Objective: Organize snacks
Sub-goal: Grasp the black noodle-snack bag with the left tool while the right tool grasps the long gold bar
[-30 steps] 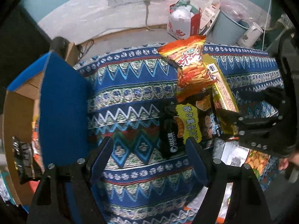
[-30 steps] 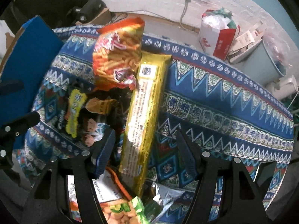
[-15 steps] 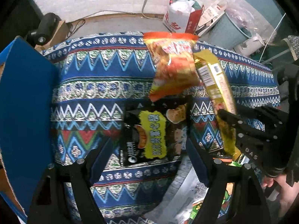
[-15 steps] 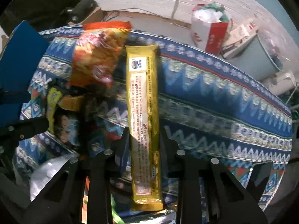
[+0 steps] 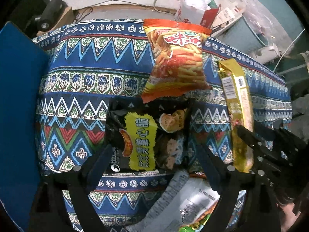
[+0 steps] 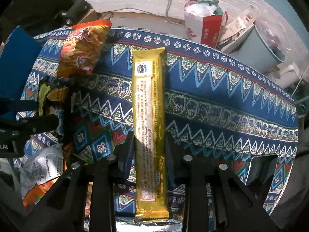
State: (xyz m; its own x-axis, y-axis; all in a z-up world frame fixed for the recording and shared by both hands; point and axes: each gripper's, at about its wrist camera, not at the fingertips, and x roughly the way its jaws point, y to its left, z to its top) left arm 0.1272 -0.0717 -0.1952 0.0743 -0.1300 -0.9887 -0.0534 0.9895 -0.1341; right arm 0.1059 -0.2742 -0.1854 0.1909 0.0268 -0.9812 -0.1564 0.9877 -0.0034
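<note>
The right gripper (image 6: 149,154) is pointed almost straight down at the table, and its jaws are seen clamped narrowly on the sides of a long gold packet (image 6: 149,119), gripped in its lower half. The packet is stretched away from the camera along the fingers, its printed back panel turned up, with small text, a round logo near the far end and crimped seals at both ends. In the left wrist view the same packet is seen at the right, held in the black fingers of the right gripper.

The left gripper (image 5: 154,154) is aimed straight down, and its jaws have just been opening; they are held wide, with a black snack bag (image 5: 146,133) lying between them and not pressed by either blue pad. The bag is marked by a yellow label with dark characters and pictures of round snacks, and it lies flat on the patterned tablecloth (image 5: 92,77).

Just beyond the black bag, overlapping its far edge, an orange bag of stick snacks (image 5: 176,61) is seen, red characters across its top. Nearer the camera, a silver-white packet (image 5: 185,199) with printed text lies at the table's edge.

At the left, a blue flap (image 5: 17,96) is visible beside the cloth.
</note>
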